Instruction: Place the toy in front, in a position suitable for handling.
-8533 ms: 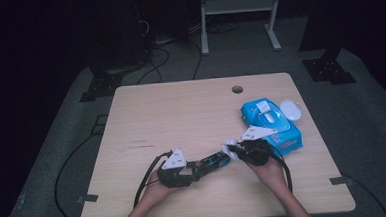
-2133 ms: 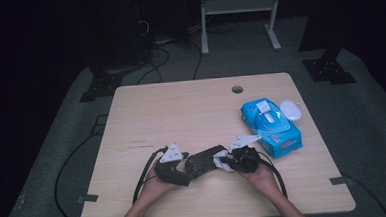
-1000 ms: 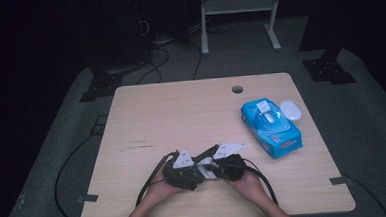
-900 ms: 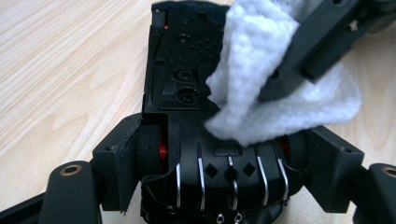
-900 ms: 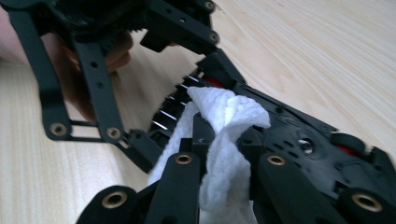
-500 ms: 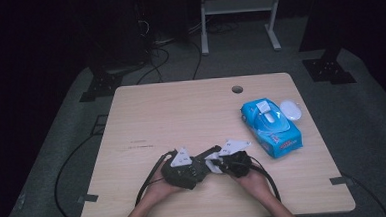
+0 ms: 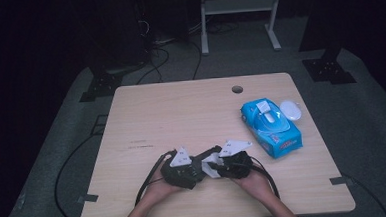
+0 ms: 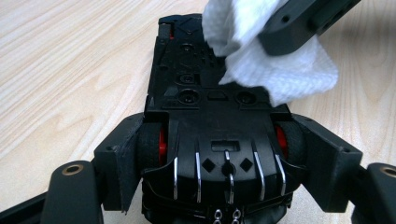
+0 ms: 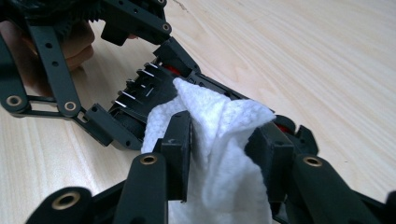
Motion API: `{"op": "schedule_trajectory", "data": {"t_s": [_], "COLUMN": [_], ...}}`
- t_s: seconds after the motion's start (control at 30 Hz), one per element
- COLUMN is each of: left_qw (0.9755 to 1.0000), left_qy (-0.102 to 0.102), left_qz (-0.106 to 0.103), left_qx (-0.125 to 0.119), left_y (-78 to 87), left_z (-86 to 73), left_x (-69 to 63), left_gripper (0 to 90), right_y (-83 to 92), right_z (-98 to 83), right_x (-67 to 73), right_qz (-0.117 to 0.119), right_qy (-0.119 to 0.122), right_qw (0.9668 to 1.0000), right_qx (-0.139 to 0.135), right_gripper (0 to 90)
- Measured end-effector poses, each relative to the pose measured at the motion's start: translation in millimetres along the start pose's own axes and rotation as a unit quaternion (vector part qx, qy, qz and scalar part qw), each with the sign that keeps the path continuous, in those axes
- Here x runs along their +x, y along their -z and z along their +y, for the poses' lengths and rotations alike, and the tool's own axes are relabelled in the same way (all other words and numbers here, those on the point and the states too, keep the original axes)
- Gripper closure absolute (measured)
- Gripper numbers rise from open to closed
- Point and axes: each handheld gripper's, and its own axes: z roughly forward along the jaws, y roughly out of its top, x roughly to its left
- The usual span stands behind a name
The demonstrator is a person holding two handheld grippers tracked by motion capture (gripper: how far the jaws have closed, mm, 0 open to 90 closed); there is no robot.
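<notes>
Since the earlier frames the two hands have drawn together at the table's near edge; the right gripper (image 9: 219, 140), its jaws just opened wider, loosely brackets a crumpled white paper wipe (image 9: 210, 140) resting on a black plastic toy car (image 8: 210, 116) with red wheel hubs; the left gripper (image 8: 219, 154) clamps that upturned car; a blue wipes packet (image 7: 271, 127) lies well apart on the pale wooden table (image 7: 181, 114).

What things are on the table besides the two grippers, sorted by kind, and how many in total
Toy cars: 1, the black toy car, underside up, clamped in the left gripper.
Wipes: 1, the white wipe, between the jaws of the right gripper, which have just been opening.
Wipe packs: 1, the blue wipe pack.
Loose lids: 1, the white oval lid.
Total: 4
</notes>
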Motion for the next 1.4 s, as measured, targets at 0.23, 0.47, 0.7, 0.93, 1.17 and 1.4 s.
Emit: {"op": "schedule_trajectory", "data": {"t_s": [0.23,0.47,0.7,0.93,1.17,1.4], "left_qw": [1.0000,1.0000,1.0000,1.0000,0.9999,0.9999], "left_qy": [0.003,0.000,-0.002,0.001,-0.010,-0.015], "left_qz": [0.001,0.001,0.001,-0.001,-0.003,-0.008], "left_qx": [-0.003,0.000,-0.002,-0.004,-0.001,-0.002], "left_y": [0.3,0.8,0.8,0.3,-0.6,-1.3], "left_z": [0.1,0.3,0.1,0.5,-0.1,2.1], "left_x": [0.0,0.0,0.1,0.4,-1.8,-4.0], "left_gripper": [24.9,25.0,25.0,25.0,25.0,25.0], "right_y": [11.3,-7.7,-11.5,-12.9,-21.0,-15.8], "right_z": [1.5,0.8,-2.5,-1.6,7.5,2.0], "right_x": [1.5,7.4,4.7,3.5,27.8,7.5], "right_qz": [-0.010,-0.005,-0.001,0.006,0.057,0.014], "right_qy": [0.002,0.013,0.008,-0.022,0.007,-0.021], "right_qw": [0.9999,0.9998,0.9999,0.9997,0.9982,0.9996], "right_qx": [-0.011,0.016,0.012,0.003,-0.018,-0.013], "right_gripper": [63.3,72.6,80.1,83.4,83.2,84.0]}}
